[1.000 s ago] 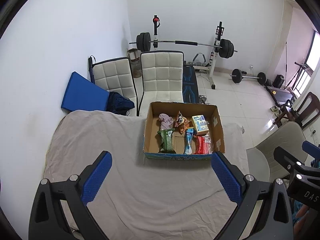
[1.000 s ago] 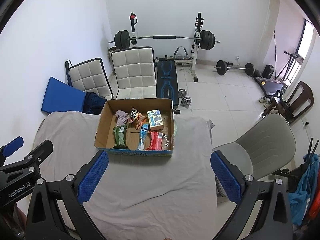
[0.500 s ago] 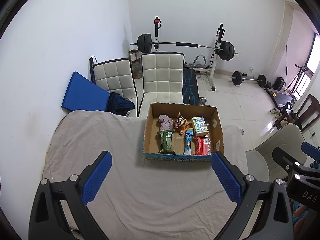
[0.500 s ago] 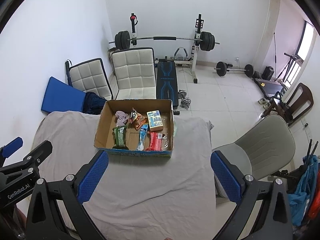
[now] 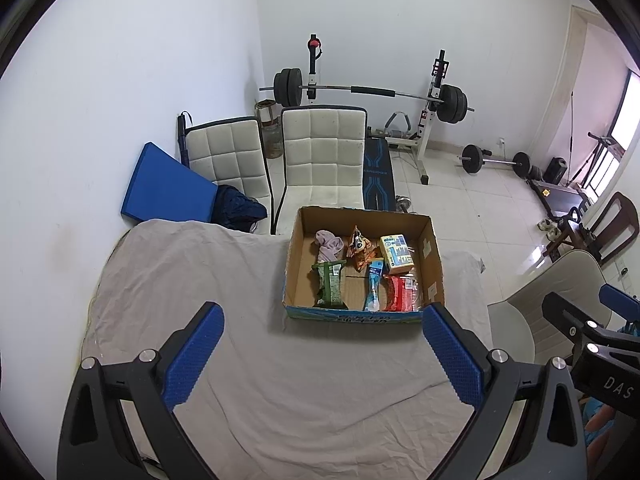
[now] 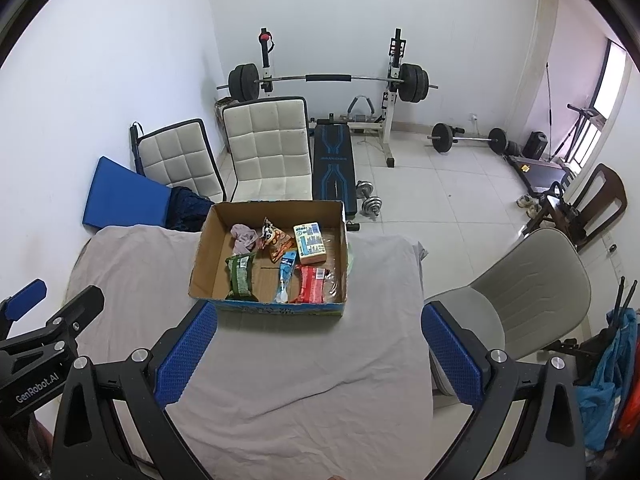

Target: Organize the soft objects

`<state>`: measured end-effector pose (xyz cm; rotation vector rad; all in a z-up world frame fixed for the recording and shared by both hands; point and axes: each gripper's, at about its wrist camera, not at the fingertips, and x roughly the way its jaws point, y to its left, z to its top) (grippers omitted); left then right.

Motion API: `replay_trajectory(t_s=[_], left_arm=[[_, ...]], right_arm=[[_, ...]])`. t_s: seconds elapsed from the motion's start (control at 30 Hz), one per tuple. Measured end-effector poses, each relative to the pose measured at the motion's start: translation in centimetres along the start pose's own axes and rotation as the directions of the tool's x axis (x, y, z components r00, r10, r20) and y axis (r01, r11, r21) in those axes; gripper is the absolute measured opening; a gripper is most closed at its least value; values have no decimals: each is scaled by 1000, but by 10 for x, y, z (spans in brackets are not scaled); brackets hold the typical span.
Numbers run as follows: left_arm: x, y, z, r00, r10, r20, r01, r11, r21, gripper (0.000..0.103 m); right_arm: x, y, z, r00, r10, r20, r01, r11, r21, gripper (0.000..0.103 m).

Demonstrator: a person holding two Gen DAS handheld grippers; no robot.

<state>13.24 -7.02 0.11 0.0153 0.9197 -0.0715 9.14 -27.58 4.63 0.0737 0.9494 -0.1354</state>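
A cardboard box (image 5: 298, 256) (image 6: 202, 248) stands on the grey cloth-covered table (image 5: 180, 280) (image 6: 136, 264). Inside lie a pink cloth (image 5: 329, 243) (image 6: 244, 236), a green packet (image 5: 330, 283) (image 6: 240, 273), an orange snack bag (image 5: 359, 249) (image 6: 274, 240), a blue pouch (image 5: 374, 284) (image 6: 285, 276), a yellow-blue pack (image 5: 396, 253) (image 6: 310, 243) and a red packet (image 5: 396, 292) (image 6: 310, 283). My left gripper (image 5: 320, 356) and right gripper (image 6: 318, 354) are both open and empty, held above the table short of the box's near side.
Two white padded chairs (image 5: 324, 160) and a blue mat (image 5: 164, 188) stand behind the table. A barbell rack (image 5: 368, 92), a bench and dumbbells (image 6: 368, 196) fill the floor beyond. A grey chair (image 6: 524, 280) sits to the right of the table.
Both views have shifted very slightly; the box and its contents have not moved, and both grippers remain open.
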Motion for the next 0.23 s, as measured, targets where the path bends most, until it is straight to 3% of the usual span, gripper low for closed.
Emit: replay_trajectory(t_s=[0.23], left_arm=[[0, 0, 1, 1000, -4, 3, 4, 1000, -4, 102]], right_arm=[[-2, 1, 1, 1000, 0, 3, 0, 1000, -7, 103]])
